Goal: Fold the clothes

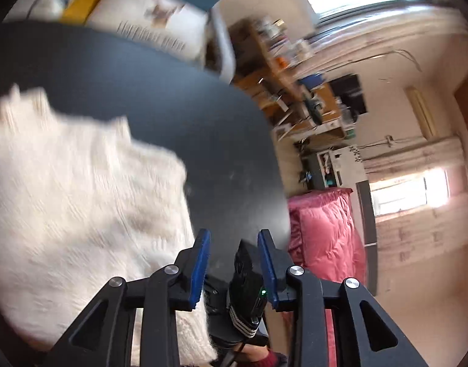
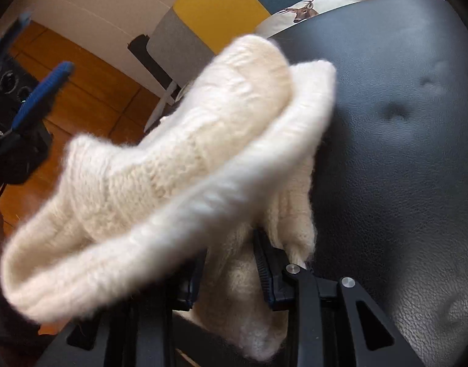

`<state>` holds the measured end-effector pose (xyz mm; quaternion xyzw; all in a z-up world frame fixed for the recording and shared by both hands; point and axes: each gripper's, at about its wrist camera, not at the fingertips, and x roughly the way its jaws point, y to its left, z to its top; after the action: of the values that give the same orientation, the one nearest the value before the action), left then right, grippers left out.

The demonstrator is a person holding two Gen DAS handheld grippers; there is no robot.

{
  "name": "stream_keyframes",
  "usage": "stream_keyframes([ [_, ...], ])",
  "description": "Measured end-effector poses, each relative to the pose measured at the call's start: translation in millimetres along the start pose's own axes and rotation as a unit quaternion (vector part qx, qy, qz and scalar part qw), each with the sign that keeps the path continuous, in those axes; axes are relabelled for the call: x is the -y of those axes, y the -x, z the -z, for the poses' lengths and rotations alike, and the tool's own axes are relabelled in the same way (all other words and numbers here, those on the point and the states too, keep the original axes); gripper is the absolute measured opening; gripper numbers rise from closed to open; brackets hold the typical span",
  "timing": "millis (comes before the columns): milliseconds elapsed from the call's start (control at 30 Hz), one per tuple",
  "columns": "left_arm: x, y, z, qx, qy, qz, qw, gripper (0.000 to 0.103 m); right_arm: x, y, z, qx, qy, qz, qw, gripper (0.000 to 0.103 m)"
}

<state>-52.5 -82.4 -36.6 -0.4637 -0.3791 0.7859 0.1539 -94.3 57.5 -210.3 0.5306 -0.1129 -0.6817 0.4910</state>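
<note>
Cream knit fills your view: the sweater is partly doubled over on the black leather seat, one thick fold lifted off it, so by my reading the folding is underway, not finished. Your right gripper has its jaws closed on a bunch of the knit. Your left gripper hangs beside the sweater's edge over the seat, jaws apart and holding nothing.

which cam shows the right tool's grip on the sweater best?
Right wrist: the sweater sits between the right tool fingers, sharp and close. Left wrist shows only blurred sweater on the black seat; that grip is not visible there.
</note>
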Motion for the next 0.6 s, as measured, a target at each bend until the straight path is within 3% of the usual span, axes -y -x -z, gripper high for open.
stream_keyframes([
  [100,-6,40,3,0.039,-0.032,-0.022,0.9985,0.041,2,20,7,0.019,-0.012,-0.002,1.000,0.031],
  [300,-58,98,46,0.088,-0.061,-0.087,0.9905,0.042,6,64,21,0.060,-0.038,-0.004,0.997,0.036],
  [400,-89,109,76,0.071,-0.084,-0.100,0.9889,0.042,8,86,28,0.081,-0.050,-0.004,0.995,0.037],
  [467,-99,112,100,0.057,-0.118,-0.096,0.9867,0.042,-5,84,19,0.074,-0.041,-0.029,0.996,0.037],
  [600,-92,105,143,0.031,-0.233,-0.129,0.9635,0.042,-39,72,-4,0.045,-0.014,-0.077,0.996,0.039],
])
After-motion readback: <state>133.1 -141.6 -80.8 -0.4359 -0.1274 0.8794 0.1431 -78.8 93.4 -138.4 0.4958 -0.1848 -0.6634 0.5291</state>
